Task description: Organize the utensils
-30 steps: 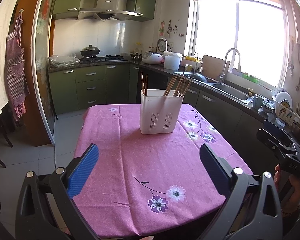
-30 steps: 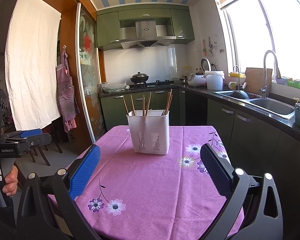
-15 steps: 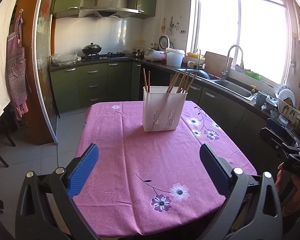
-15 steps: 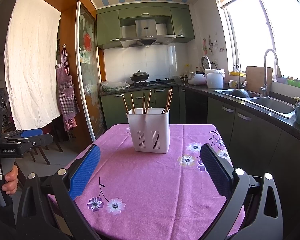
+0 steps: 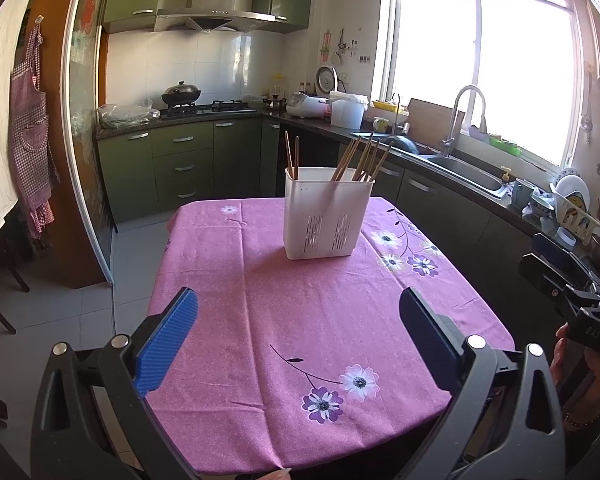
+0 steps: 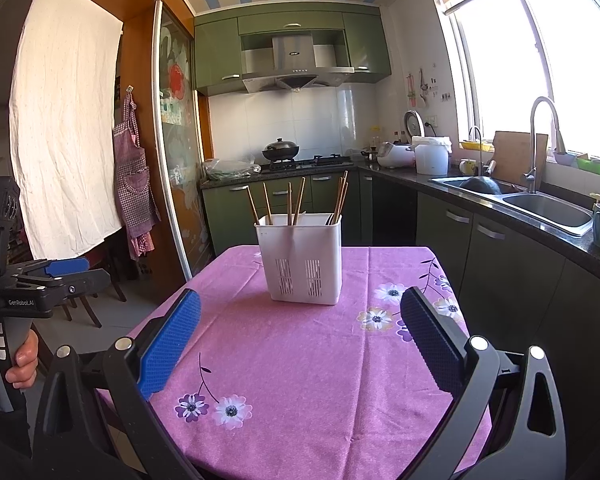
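A white slotted utensil holder [image 5: 326, 216] [image 6: 301, 258] stands upright near the far middle of a table under a purple flowered cloth [image 5: 300, 312] [image 6: 300, 352]. Several wooden chopsticks [image 5: 360, 158] [image 6: 294, 202] stick out of it, split between its left and right sides. My left gripper [image 5: 298, 306] hangs open over the table's near part, nothing between its fingers. My right gripper [image 6: 300, 308] is open too, short of the holder. Each gripper shows at the edge of the other's view, held by a hand [image 6: 22, 360].
A dark counter with a steel sink [image 5: 466, 174] [image 6: 540, 202] and tap runs along the right under a bright window. A dish rack [image 5: 576, 216] sits at the far right. Green cabinets and a stove with a wok [image 6: 280, 148] line the back wall. Chairs [image 6: 84, 308] stand left.
The left wrist view has drifted slightly closer and to the left, so the holder sits a little more to the right and lower. The right view is almost unchanged. Both grippers stay open.
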